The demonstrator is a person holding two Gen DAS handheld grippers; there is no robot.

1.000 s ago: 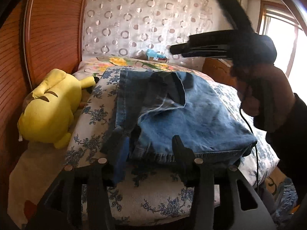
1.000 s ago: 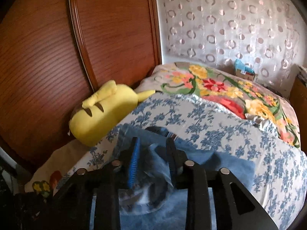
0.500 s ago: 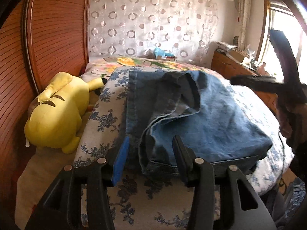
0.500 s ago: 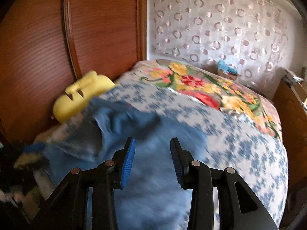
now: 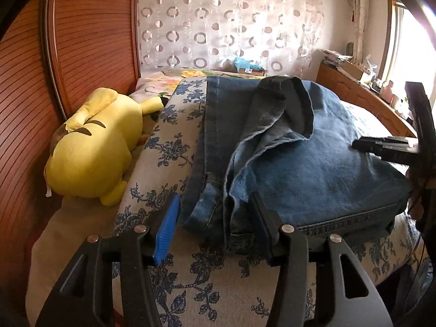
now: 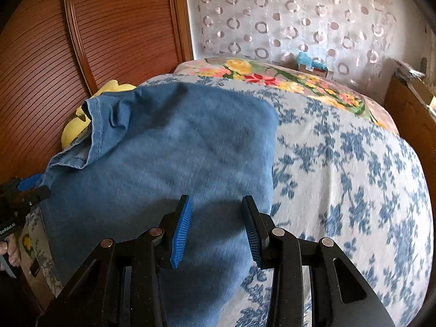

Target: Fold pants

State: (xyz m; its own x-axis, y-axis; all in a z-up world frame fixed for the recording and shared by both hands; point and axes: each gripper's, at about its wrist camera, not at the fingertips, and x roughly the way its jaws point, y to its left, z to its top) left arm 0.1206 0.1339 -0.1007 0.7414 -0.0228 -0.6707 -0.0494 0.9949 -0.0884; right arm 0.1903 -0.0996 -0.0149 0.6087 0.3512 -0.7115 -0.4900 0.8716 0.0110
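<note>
The blue denim pants [image 5: 299, 163] lie folded in a stack on the bed, with a rumpled leg end on top at the far side. They also show in the right wrist view [image 6: 169, 158]. My left gripper [image 5: 215, 226] is open and empty, just short of the stack's near left corner. My right gripper [image 6: 216, 229] is open and empty, hovering over the stack's right part. The right gripper also shows at the right edge of the left wrist view [image 5: 387, 147].
The bed has a blue floral cover [image 6: 354, 179] and a bright flowered blanket [image 6: 286, 79] at the far end. A yellow plush toy [image 5: 92, 147] lies left of the pants beside the wooden headboard [image 5: 90, 35]. A wooden bed frame [image 5: 362, 95] runs along the right.
My right gripper let go of the pants leg, opened, and swung from the far left of the stack to its right side. My left gripper stayed open near the front corner.
</note>
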